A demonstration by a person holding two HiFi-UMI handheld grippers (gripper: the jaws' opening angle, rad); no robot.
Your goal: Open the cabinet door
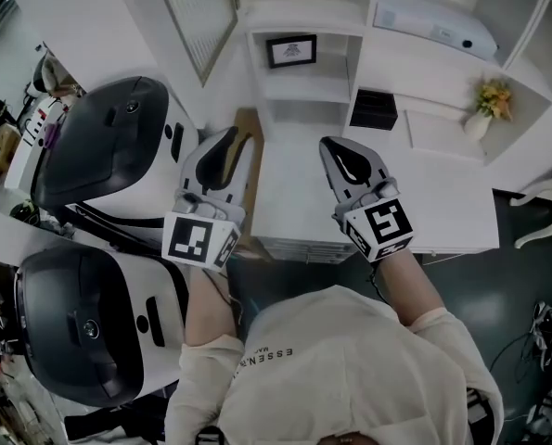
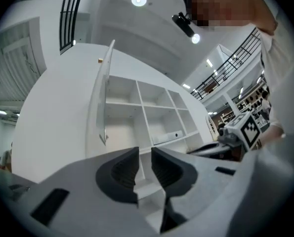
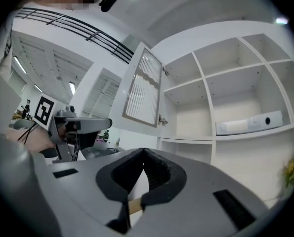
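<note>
Framed picture [image 1: 290,51], black box [image 1: 373,109], flower vase [image 1: 481,120] — two dark-domed machines [image 1: 109,151] at left

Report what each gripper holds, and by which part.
Nothing is held. The left gripper has its jaws slightly apart with nothing between them; the right gripper has its jaws together, empty.

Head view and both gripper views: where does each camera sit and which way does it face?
Head view: on the person's head, facing steeply down on left gripper, right gripper, forearms, cream top.
Left gripper view: on that gripper, looking along parted, empty jaws at the open cabinet door, edge-on.
Right gripper view: on that gripper, along closed jaws toward the white shelving.
Shared: door and shelving in all.
</note>
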